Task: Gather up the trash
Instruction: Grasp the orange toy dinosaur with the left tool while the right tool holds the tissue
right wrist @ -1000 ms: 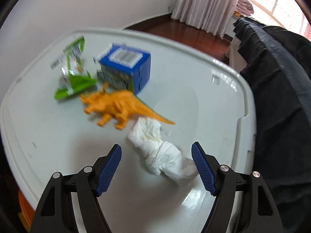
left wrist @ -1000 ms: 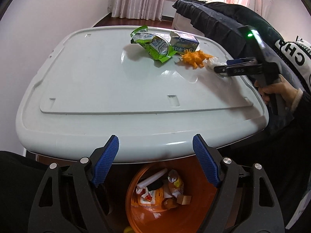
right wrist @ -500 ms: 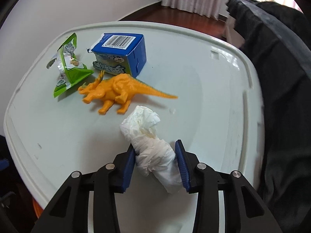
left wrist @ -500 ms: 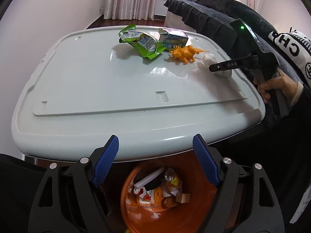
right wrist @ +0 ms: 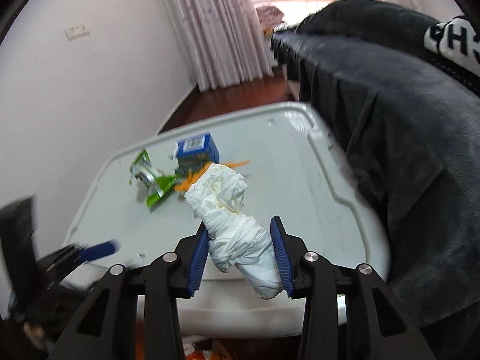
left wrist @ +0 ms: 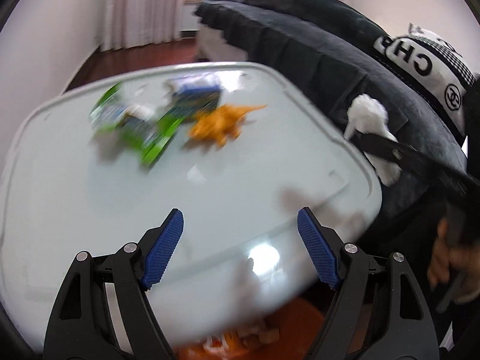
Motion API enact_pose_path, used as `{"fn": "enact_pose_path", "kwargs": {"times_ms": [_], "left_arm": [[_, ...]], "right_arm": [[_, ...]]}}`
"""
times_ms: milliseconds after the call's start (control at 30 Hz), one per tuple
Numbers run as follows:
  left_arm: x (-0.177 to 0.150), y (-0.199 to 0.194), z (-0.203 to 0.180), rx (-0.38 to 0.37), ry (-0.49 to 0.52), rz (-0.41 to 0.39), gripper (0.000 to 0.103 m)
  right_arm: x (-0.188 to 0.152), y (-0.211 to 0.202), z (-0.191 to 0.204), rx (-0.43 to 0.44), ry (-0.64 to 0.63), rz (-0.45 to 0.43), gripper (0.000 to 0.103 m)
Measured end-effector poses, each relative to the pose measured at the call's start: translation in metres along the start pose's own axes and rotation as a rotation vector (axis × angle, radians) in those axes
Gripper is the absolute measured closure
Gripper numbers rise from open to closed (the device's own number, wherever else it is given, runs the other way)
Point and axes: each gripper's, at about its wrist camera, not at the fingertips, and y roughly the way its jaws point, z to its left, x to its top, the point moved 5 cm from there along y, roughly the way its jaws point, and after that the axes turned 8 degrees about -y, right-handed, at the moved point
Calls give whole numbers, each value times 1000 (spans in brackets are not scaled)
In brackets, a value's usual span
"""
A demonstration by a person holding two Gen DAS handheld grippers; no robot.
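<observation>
Presently, left wrist view: left gripper spread wide, empty, above the white table; wrapper, box and orange dinosaur lie at 12 o'clock. Right wrist view: right gripper pinches the crumpled tissue, raised off the table.

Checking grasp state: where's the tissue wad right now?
The tissue wad is clamped in the right gripper, lifted off the white table, in front of the orange dinosaur.
</observation>
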Motion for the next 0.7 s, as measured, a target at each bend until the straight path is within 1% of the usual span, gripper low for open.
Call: {"fn": "enact_pose_path", "kwargs": {"times_ms": [67, 133, 233, 300, 400, 500, 567, 633, 700], "left_arm": [[23, 21, -7, -10, 50, -4, 26], [39, 42, -9, -14, 69, 13, 26], [54, 72, -2, -35, 41, 54, 26], [61, 88, 4, -39, 15, 68, 26], [68, 108, 14, -29, -9, 94, 26], [75, 121, 17, -12, -18, 108, 26], [79, 122, 19, 4, -22, 95, 26], [80, 117, 23, -22, -51, 76, 26], [79, 116, 27, -23, -77, 79, 26]], "right_arm": [[3, -4, 2, -16, -18, -32, 63], [4, -4, 0, -4, -16, -42, 63], [2, -5, -4, 16, 6, -40, 62], [1, -6, -8, 28, 30, -36, 62], [-1, -7, -10, 47, 51, -33, 62], [-1, -8, -7, 71, 47, -33, 62], [-2, -8, -4, 78, 33, -31, 62], [-3, -9, -2, 94, 29, -28, 62], [-4, -9, 0, 105, 33, -26, 62]]}}
